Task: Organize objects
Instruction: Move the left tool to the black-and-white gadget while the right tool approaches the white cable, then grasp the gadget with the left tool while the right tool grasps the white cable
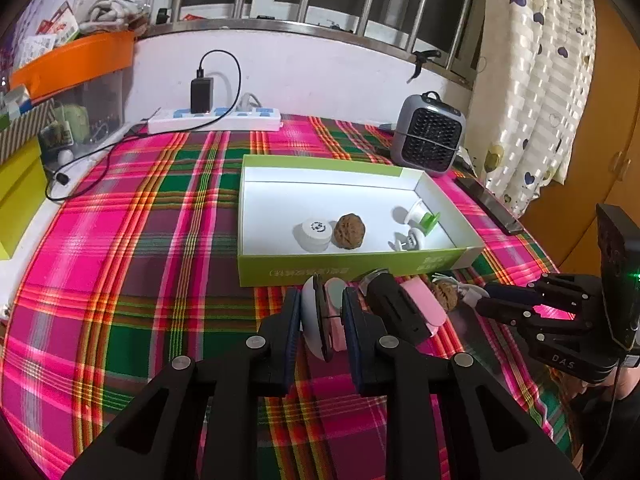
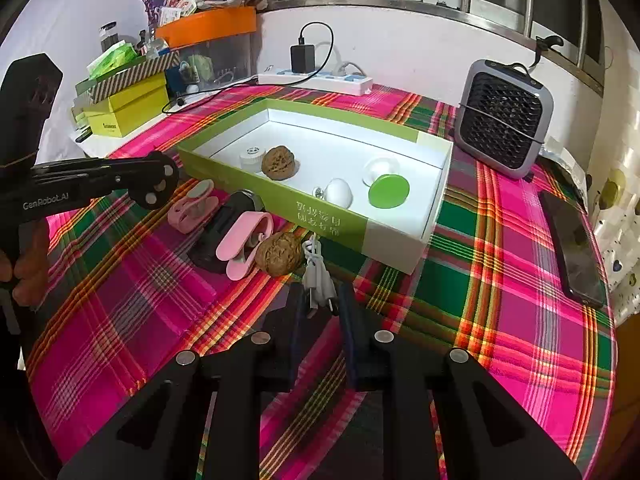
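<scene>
Nearest us, our left gripper (image 1: 320, 312) has its jaws narrowed onto a white and pink clip (image 1: 318, 316), held just off the plaid table (image 1: 120, 280). Our right gripper (image 2: 320, 304) has its jaws pinched tight on a white cable (image 2: 316, 280), beside a loose walnut (image 2: 278, 254) at ten o'clock of it. At twelve o'clock lies the green box (image 1: 304, 268), already holding another walnut (image 1: 349, 231) and a cap (image 1: 316, 234). We should lift each piece clear of the near wall, then release low over bare floor.
</scene>
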`<state>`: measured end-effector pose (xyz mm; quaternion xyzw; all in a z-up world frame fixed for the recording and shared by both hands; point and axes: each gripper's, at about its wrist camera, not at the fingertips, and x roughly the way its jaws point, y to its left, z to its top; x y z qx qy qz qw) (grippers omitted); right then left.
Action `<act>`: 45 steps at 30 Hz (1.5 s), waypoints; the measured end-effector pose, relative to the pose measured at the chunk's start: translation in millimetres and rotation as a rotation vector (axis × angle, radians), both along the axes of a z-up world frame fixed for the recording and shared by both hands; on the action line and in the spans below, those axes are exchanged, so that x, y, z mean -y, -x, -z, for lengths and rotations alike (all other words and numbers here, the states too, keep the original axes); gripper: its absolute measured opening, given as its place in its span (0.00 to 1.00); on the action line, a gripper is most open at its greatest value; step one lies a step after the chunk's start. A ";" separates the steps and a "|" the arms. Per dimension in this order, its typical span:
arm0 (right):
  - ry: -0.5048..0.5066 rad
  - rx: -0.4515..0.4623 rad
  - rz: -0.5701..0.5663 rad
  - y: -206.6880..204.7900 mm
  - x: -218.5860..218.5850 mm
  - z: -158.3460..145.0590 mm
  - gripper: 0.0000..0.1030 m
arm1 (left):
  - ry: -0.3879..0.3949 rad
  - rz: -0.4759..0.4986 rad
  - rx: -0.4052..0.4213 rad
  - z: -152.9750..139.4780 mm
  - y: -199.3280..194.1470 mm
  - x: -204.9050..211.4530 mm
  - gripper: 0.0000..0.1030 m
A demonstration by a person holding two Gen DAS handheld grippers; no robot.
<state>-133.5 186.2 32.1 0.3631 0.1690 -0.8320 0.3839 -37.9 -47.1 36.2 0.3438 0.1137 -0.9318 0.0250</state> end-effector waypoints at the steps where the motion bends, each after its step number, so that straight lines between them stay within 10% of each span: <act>1: 0.002 -0.002 0.002 -1.0 -0.8 -0.6 0.17 | 0.000 0.000 -0.003 -0.9 -0.5 -0.6 0.19; 45: 0.116 -0.084 0.007 -22.5 -2.4 -35.5 0.17 | 0.008 0.088 -0.054 -21.1 3.2 -35.2 0.19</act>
